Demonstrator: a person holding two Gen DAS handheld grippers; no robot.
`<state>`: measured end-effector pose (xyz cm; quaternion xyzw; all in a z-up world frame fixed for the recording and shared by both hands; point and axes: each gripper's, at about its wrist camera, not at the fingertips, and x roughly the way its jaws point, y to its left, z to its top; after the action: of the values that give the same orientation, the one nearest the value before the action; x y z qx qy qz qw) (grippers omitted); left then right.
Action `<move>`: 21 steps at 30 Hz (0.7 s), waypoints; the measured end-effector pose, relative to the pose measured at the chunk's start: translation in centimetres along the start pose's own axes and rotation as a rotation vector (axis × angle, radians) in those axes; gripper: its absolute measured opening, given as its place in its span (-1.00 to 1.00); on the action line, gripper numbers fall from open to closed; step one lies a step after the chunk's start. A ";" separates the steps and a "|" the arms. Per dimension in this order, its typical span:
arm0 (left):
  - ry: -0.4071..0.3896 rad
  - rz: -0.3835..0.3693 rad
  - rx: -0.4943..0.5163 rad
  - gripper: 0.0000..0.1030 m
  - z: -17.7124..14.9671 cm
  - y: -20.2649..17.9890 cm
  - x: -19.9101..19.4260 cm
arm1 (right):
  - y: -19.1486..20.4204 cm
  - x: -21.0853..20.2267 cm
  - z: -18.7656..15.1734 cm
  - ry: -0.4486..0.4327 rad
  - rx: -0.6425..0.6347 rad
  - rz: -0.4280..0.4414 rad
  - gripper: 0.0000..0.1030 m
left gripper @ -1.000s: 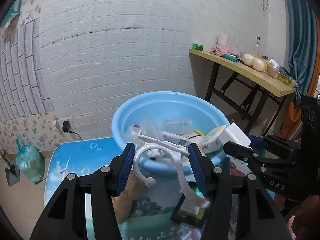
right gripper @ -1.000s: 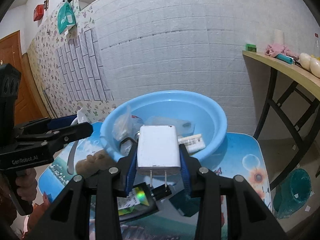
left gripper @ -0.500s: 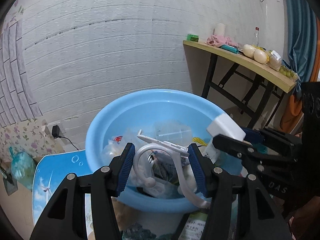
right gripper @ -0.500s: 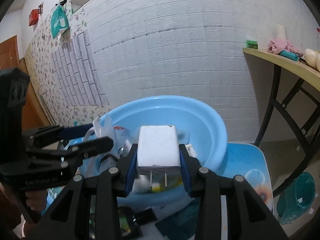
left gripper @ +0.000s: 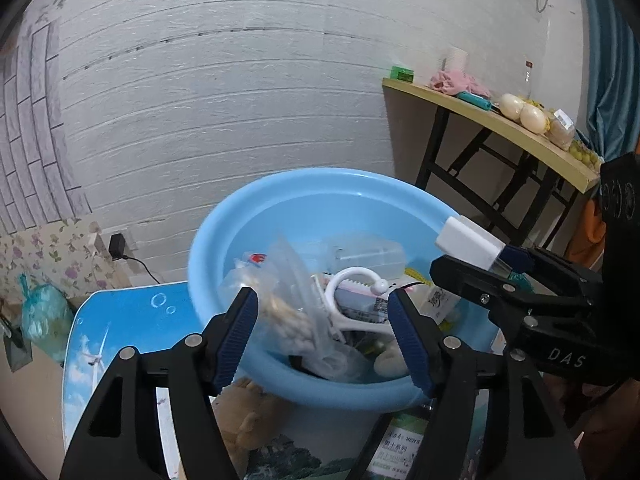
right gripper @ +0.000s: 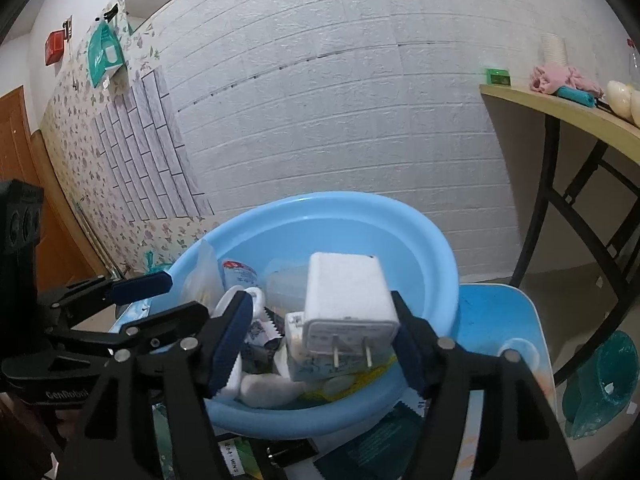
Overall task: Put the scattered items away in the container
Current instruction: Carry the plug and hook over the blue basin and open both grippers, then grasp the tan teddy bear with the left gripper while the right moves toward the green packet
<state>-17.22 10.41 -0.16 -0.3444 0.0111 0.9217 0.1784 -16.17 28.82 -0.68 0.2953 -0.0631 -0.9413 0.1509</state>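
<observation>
Now both jaws just spreading over blue basin [left gripper: 248, 216]: left hand-held gripper [left gripper: 324, 332] clear of white hook [left gripper: 352, 300]; right hand-held gripper [right gripper: 320, 336] wide, charger [right gripper: 348, 300] against one pad.

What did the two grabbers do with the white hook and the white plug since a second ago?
Both jaws have just been opening over the blue basin. The left gripper let go of the white hook, now lying inside. The right gripper loosened; the white plug is still between its jaws. The basin stayed put.

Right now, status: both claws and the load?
Left claw just opened, empty; white hook lies in blue basin. Right claw just opened, white charger loose between its jaws, above basin. Nothing blocking.
</observation>
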 end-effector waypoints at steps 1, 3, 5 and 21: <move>-0.003 0.004 -0.003 0.33 -0.1 0.2 -0.2 | 0.3 0.0 0.0 0.000 -0.010 -0.004 0.30; -0.008 0.012 -0.007 0.34 -0.2 0.5 -0.7 | 0.7 -0.1 0.0 -0.001 -0.022 -0.008 0.30; -0.015 0.023 -0.013 0.35 -0.3 1.0 -1.3 | 1.0 0.0 0.0 -0.002 -0.026 -0.009 0.32; -0.017 0.107 -0.091 0.37 -2.2 6.0 -3.0 | 1.9 -0.1 1.3 -0.031 -0.049 -0.059 0.37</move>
<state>-15.73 3.52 -0.51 -0.3430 -0.0140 0.9324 0.1129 -16.41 27.12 0.85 0.2785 -0.0335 -0.9511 0.1291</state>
